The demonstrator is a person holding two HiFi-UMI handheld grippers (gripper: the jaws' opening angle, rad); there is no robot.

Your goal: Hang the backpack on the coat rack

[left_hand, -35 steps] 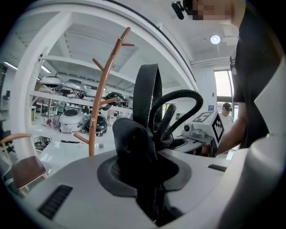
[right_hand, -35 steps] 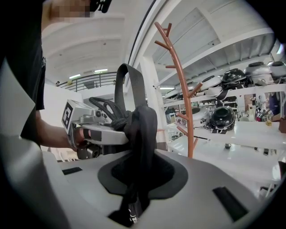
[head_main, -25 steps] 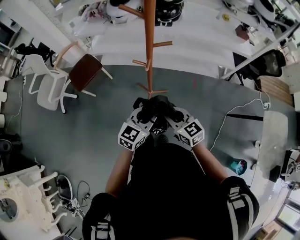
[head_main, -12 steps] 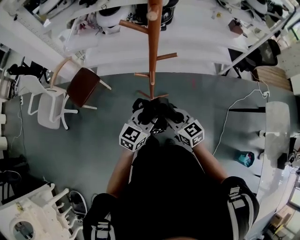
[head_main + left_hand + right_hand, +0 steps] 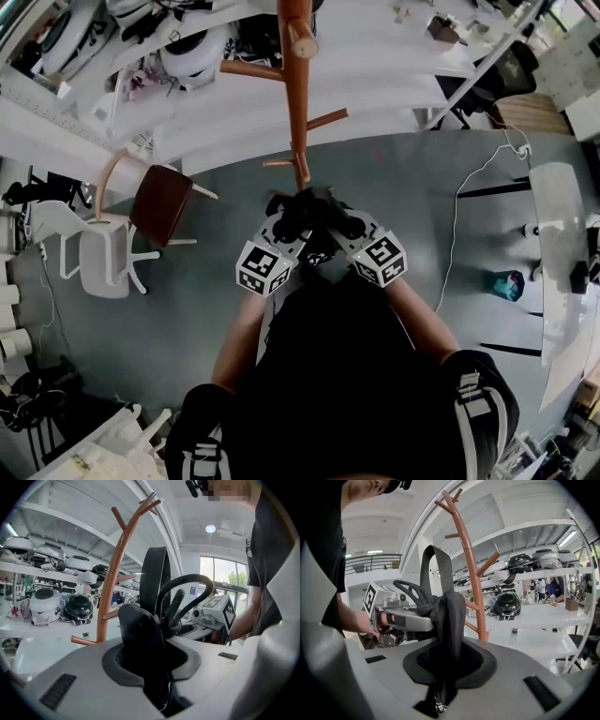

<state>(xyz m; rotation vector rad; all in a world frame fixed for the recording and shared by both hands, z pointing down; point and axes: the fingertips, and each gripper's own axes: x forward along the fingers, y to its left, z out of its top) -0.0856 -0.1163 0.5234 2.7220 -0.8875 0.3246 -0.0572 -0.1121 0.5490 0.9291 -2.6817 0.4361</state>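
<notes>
I am closing in on the coat rack (image 5: 298, 103). A second ago its foot was showing above my grippers in the head view. Now the post is running from the top centre of the frame straight down behind them, and the foot is hidden. I judge the carry to be nearly over, with the lift onto a peg (image 5: 323, 119) coming next.

I am holding the left gripper (image 5: 289, 217) and the right gripper (image 5: 334, 217) side by side at the centre of the frame, with the tips almost meeting. Both are angling slightly downward towards the post. Each is clamping bunched black fabric at the top of the backpack (image 5: 314, 204), with no gap showing at the jaws in either gripper view.

The shoulder strap (image 5: 154, 573) and the carry loop (image 5: 187, 581) are standing up above my left jaws, just right of the post and not yet over any peg. The bag's body seems to be hanging below the grippers, towards the bottom of the frame.
</notes>
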